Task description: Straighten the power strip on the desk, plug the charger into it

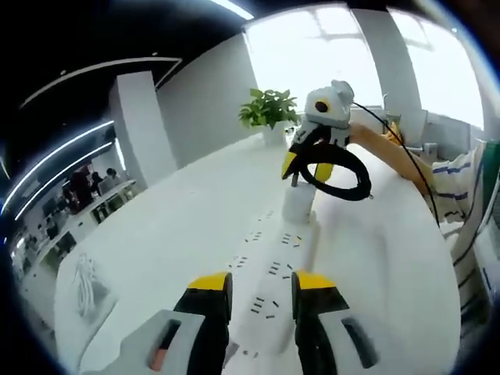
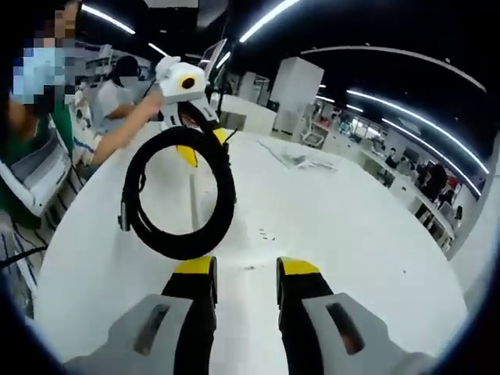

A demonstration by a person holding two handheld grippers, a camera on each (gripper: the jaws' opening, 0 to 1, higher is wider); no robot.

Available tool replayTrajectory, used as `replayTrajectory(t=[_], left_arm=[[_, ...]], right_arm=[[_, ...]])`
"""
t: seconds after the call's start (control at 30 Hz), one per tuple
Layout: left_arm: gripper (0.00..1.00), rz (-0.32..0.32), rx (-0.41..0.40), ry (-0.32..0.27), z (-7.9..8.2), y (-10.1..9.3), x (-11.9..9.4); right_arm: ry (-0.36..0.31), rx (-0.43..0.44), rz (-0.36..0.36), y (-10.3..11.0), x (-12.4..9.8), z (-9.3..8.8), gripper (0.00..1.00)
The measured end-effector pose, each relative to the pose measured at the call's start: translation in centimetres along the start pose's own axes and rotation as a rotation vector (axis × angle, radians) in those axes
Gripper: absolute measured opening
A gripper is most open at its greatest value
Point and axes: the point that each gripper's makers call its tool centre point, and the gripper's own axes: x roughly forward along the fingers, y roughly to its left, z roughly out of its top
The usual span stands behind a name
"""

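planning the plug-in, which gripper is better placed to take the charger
Likely the right gripper: the black cable coil is just ahead of its open jaws. The left gripper sits farther off, over the power strip.

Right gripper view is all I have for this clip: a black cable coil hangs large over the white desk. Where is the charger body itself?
Observer: In the left gripper view a white charger stands on the power strip, just under the coil as that view shows it.
Operator: And how does the left gripper stand to the strip?
Observer: The left gripper has its jaws apart, and the strip's sockets show in the gap between them.
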Motion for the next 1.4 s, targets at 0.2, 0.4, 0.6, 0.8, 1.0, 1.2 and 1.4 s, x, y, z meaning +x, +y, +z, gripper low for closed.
replayTrajectory(t=[0.2,0.4,0.6,0.8,1.0,1.2,1.4], left_arm=[[0.29,0.023,0.006,0.072,-1.6,0.4,-0.1],[0.28,0.014,-0.011,0.092,-2.4,0.6,-1.0],[0.26,0.005,-0.041,0.080,-3.0,1.0,-2.2],[0.24,0.006,-0.064,0.112,-4.0,1.1,-2.6],[0.24,0.026,-0.067,0.158,-4.9,1.5,-2.7],[0.24,0.010,-0.049,0.175,-5.2,1.1,-2.5],[0.24,0.001,-0.043,0.193,-5.5,0.8,-2.2]], right_arm=[[0.027,0.053,0.040,0.7,1.2,-0.8,0.29],[0.047,0.072,0.069,1.4,2.2,-1.2,0.29],[0.062,0.087,0.086,2.0,3.0,-1.3,0.29],[0.064,0.096,0.080,1.9,3.1,-1.4,0.29],[0.062,0.111,0.075,1.9,3.3,-1.6,0.29],[0.062,0.112,0.075,1.9,3.3,-1.6,0.29],[0.060,0.113,0.075,1.8,3.3,-1.6,0.29]])
